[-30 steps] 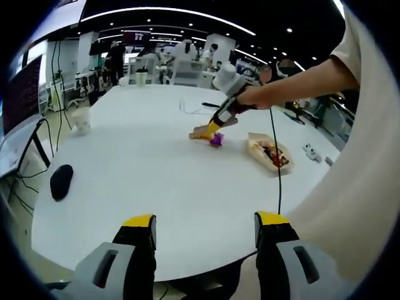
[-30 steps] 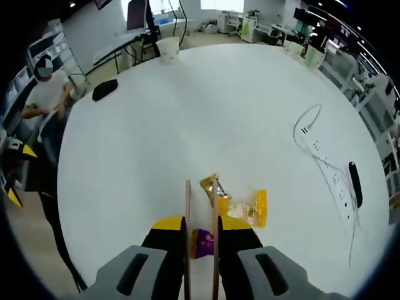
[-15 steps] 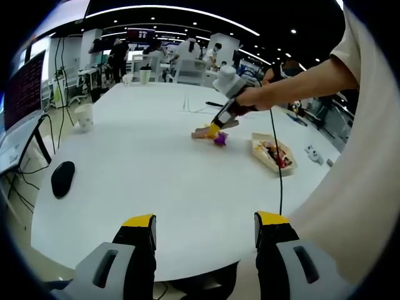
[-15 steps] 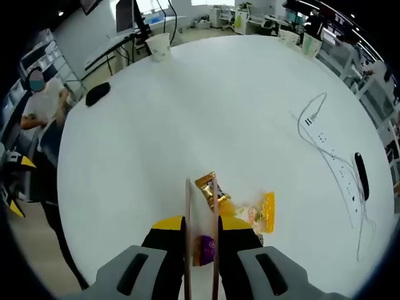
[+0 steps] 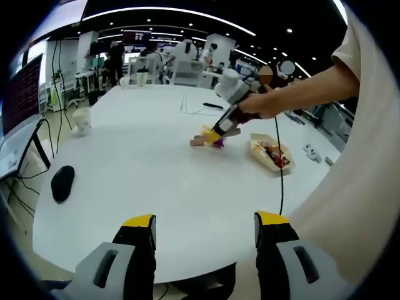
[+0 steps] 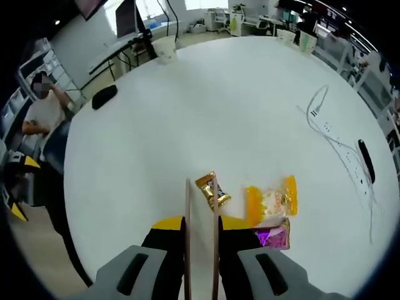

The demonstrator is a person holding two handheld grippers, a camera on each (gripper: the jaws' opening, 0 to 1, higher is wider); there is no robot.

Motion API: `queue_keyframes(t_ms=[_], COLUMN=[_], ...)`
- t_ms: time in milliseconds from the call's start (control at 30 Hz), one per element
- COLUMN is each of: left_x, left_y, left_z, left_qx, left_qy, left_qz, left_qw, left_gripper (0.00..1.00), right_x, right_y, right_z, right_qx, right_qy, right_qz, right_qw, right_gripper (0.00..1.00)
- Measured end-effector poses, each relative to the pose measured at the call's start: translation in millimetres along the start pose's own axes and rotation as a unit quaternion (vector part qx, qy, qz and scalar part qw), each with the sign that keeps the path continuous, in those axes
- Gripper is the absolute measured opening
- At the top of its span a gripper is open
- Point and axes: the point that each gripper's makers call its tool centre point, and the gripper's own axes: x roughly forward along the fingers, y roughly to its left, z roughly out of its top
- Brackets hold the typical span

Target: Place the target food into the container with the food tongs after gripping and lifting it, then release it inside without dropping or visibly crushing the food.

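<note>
Tongs are seen in the right gripper view as 2 thin wooden arms clamped between the jaws of the right gripper, running up toward 12 o'clock. The arms are set narrow and near parallel. A gold-wrapped candy sits at the tips, apparently pinched between them; whether it is lifted off the table cannot be told.

An orange-and-clear snack packet lies on the table at 3 o'clock of the gold candy, just beside it. A purple-wrapped candy lies at 6 o'clock of the packet, touching or nearly touching it. A black mouse and a paper cup are placed well apart from the snacks, toward 10 and 11 o'clock. A white power strip with cable and a black pen-like object are seen at 2 to 3 o'clock.

In the left gripper view, the left gripper is held above the near table edge with jaws spread and nothing between them. The right gripper is seen across the table, held by a hand, with the tongs' tip at the snack pile. The container, a paper tray already holding some food, rests at 3 o'clock of the pile, near it but apart.
</note>
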Motion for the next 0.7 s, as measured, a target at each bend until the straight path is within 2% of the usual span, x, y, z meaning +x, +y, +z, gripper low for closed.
queue_keyframes(t_ms=[67, 300, 700], left_x=[0, -4, -7], left_y=[-0.1, -6.5, -20.7], left_z=[-0.2, -0.8, -6.2], left_qx=[0.001, 0.015, 0.029], left_qy=[0.0, -0.001, 0.001], left_qz=[0.0, -0.008, -0.023], left_qw=[1.0, 0.9999, 0.9993], left_gripper=[0.64, 0.63, 0.63], right_x=[-1, -12, -19], right_y=[1, 20, 30], right_z=[-1.2, -26.9, -53.0], right_qx=[0.002, 0.032, 0.061], right_qy=[-0.001, -0.013, -0.022], right_qz=[0.0, -0.006, -0.01], right_qw=[1.0, 0.9994, 0.9978], right_gripper=[0.18, 0.19, 0.19])
